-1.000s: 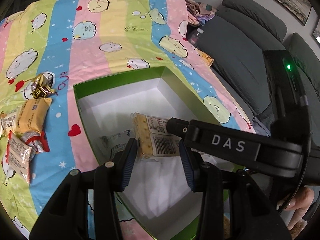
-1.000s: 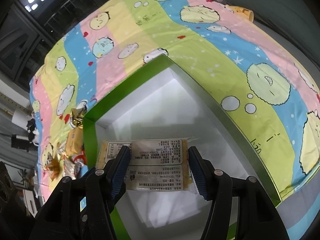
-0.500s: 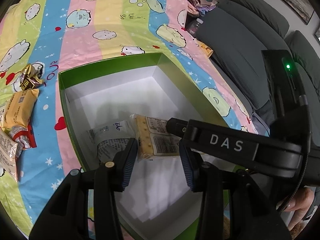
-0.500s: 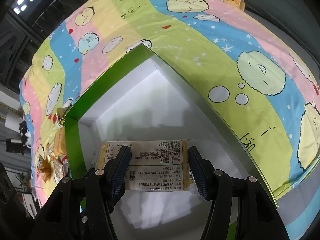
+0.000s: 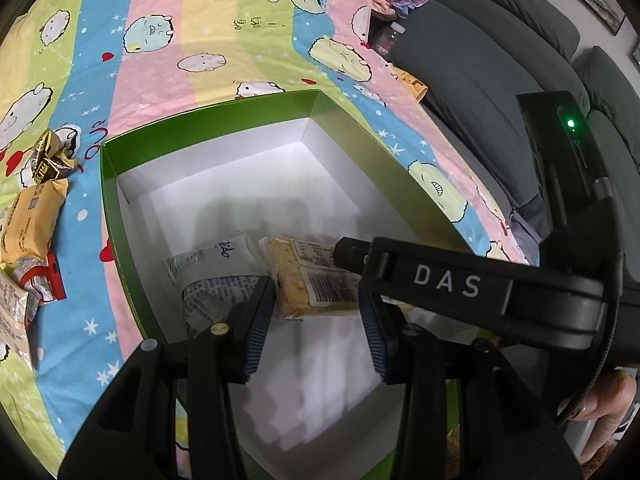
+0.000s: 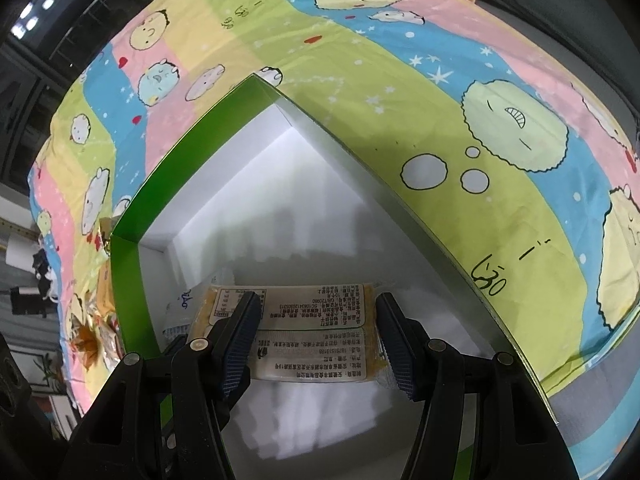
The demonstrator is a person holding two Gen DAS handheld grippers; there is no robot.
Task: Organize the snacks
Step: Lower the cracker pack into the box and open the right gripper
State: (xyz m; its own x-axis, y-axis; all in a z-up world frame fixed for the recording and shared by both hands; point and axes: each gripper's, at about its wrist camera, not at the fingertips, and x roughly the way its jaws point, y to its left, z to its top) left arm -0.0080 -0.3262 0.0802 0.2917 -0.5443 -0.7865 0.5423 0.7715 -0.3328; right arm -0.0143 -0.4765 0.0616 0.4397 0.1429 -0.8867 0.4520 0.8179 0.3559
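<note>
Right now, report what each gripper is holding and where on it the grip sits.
The right gripper appears shut on the yellow cracker packet, pads across its two short ends, low in the green box. The left gripper is open, holding nothing.

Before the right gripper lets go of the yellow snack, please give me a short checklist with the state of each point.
1. yellow snack pack between the right gripper fingers: ok.
2. Pack inside the green box: ok.
3. Pack resting on the box floor: cannot tell.
4. White snack pack beside it, not under it: cannot tell.
5. left gripper open, holding nothing: ok.
6. Loose snacks wait on the cloth: ok.
</note>
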